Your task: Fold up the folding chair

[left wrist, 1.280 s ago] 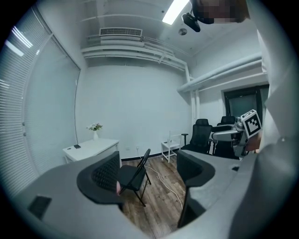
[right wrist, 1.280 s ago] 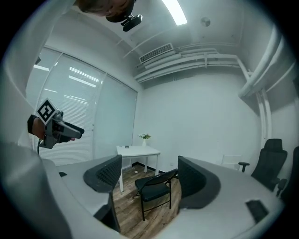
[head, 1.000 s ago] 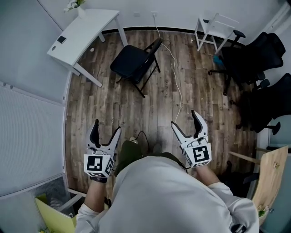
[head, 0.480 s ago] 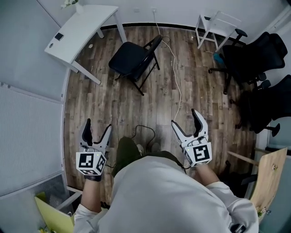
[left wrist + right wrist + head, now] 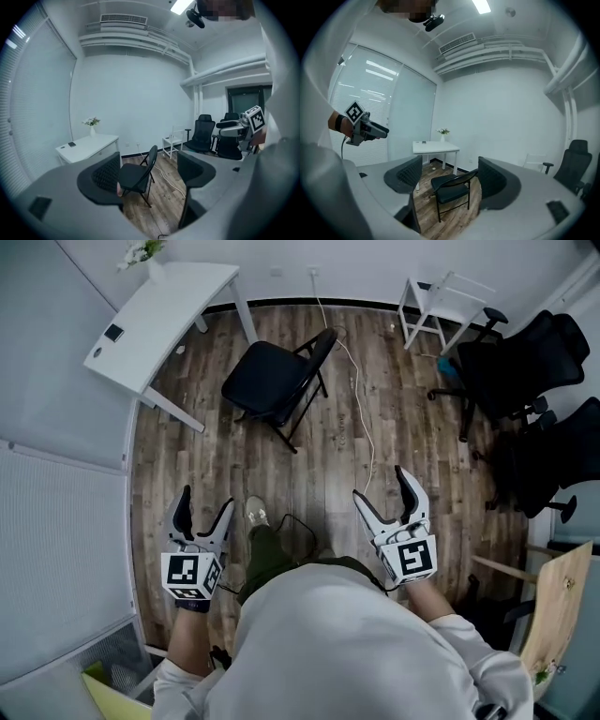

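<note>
Jaws of the left gripper (image 5: 201, 519) and right gripper (image 5: 391, 502) stand apart and empty in the head view, the folding chair (image 5: 272, 381) open on the floor well ahead, where the white cable (image 5: 362, 413) beside it could snag a leg; each gripper view frames the chair far beyond its jaws.

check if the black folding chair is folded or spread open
Spread open. The folding chair stands on its legs on the wood floor, seat flat and backrest up.
</note>
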Motion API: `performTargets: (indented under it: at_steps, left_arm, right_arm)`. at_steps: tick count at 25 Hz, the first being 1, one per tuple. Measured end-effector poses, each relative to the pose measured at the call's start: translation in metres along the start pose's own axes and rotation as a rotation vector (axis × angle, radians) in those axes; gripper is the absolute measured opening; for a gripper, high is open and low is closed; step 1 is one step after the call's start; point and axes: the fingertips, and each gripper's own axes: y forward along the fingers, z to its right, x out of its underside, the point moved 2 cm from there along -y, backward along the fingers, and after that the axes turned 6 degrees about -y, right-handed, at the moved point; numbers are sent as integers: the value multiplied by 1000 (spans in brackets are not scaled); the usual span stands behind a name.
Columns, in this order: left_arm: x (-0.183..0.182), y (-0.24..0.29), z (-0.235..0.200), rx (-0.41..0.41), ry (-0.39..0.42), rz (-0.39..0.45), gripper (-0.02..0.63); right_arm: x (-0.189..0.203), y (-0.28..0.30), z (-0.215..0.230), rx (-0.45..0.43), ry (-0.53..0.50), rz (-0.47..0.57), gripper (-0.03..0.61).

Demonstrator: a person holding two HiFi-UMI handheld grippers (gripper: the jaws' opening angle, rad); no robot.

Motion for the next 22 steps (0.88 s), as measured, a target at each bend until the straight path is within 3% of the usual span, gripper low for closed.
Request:
performTargets:
  at_steps: [6, 14, 22]
  left_arm:
    - [-18, 77, -72, 106, 12, -1, 385]
    - [-37, 160, -201, 246, 15, -68, 385]
    - [-41, 227, -233, 337, 36, -129, 385]
  right_arm:
    - [-3, 74, 4, 122, 12, -87, 379]
    - [-46, 189, -19, 298, 44, -116, 379]
    - [-54, 233, -7, 372, 46, -161, 377]
